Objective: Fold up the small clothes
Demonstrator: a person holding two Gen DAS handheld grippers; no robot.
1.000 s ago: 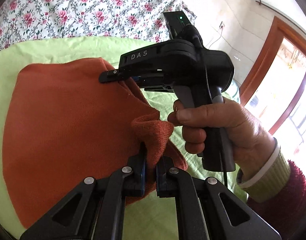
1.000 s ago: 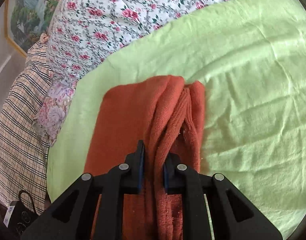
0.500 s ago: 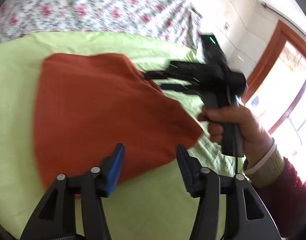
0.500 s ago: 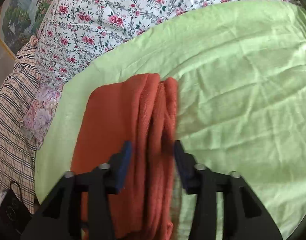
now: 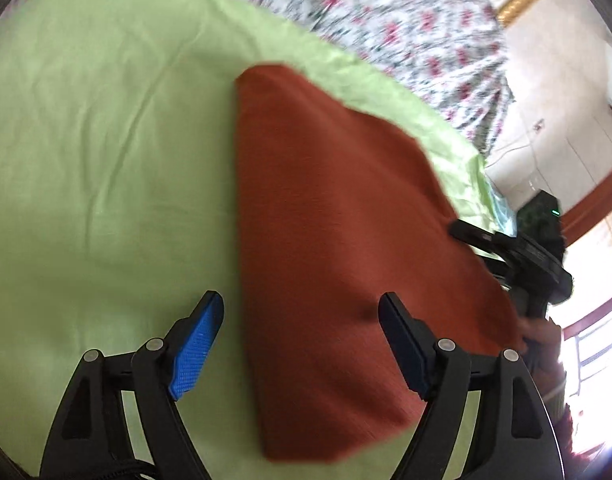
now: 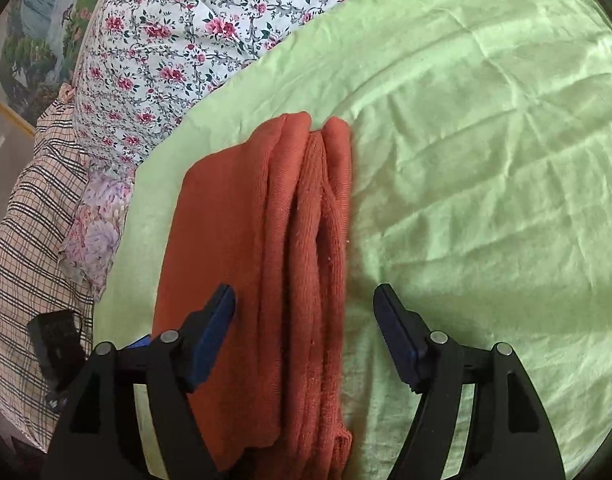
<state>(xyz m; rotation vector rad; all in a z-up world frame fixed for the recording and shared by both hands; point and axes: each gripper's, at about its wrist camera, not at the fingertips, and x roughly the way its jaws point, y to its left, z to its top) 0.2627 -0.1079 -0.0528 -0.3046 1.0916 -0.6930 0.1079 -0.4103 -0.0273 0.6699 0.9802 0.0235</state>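
Note:
A rust-orange knit garment [image 5: 337, 240] lies folded flat on a light green sheet [image 5: 98, 152]. In the right wrist view the garment [image 6: 266, 264] shows its stacked folded edges running away from me. My left gripper [image 5: 302, 312] is open and empty, held just above the garment's near edge. My right gripper [image 6: 304, 304] is open and empty over the garment's folded edges. The right gripper's black body also shows in the left wrist view [image 5: 517, 248] at the garment's right side.
A floral bedspread [image 6: 178, 40] lies beyond the green sheet [image 6: 485, 160]. A checked cloth [image 6: 30, 240] and a small black device [image 6: 56, 344] lie at the left. A wooden door frame [image 5: 593, 200] and bright window are at the right.
Both grippers have let go of the garment's folded edge and opened wide. The garment now lies flat on the sheet. The left gripper has swung so the garment sits further right.

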